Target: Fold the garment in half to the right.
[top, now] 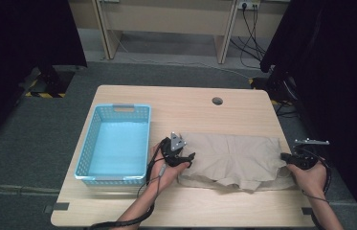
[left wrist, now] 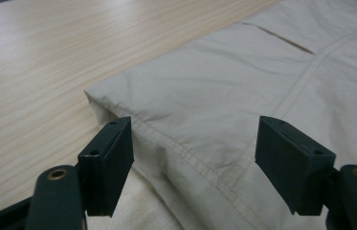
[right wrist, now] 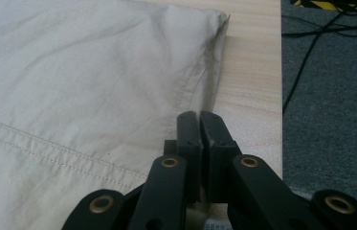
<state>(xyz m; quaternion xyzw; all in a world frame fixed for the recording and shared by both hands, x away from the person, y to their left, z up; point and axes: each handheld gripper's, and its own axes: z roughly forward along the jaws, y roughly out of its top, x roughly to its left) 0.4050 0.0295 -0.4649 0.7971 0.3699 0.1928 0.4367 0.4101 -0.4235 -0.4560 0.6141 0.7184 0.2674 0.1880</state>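
Your right gripper (right wrist: 200, 117) jaws pinch the beige shorts' (top: 233, 160) edge, pinning them flat on the desk (top: 190, 103); your left gripper (left wrist: 193, 158) jaws stand spread astride the opposite hem, ready to grip

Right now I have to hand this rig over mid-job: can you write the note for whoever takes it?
Left tongs: open, straddling the left hem of the beige garment, not pinching it.
Right tongs: shut at the garment's right edge; a grip on cloth cannot be confirmed.
Garment lies flat on the table, its front edge rumpled.
Blue basket sits left of it, nothing inside.
Done: both tongs at the ends.
Left: probably grip left end, fold, move to the basket.
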